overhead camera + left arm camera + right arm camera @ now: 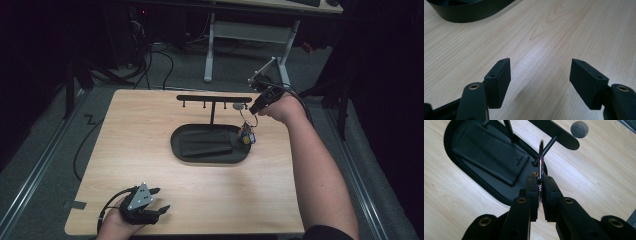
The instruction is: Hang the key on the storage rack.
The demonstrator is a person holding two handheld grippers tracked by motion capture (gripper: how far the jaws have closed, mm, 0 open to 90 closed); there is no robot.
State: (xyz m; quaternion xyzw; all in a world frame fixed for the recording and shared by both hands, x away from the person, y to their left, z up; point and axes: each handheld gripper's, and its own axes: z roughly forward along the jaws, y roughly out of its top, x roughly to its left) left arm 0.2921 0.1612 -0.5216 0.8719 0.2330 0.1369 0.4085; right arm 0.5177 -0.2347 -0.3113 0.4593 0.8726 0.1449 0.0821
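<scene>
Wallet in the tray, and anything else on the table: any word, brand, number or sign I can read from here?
No readable text anywhere.
Wallet: one small embossed triangular mark near its corner, no letters legible.
Key tags hanging from the ring in the right gripper: too small and blurred to read.

No word, number or brand name can be read anywhere. The one sign is a small embossed triangular mark on the black leather wallet (pixel 489 155), close to one of its corners, lying in the black tray (pixel 449 140); the right gripper view shows the mark too small and dark to make out as a logo or letters
</scene>
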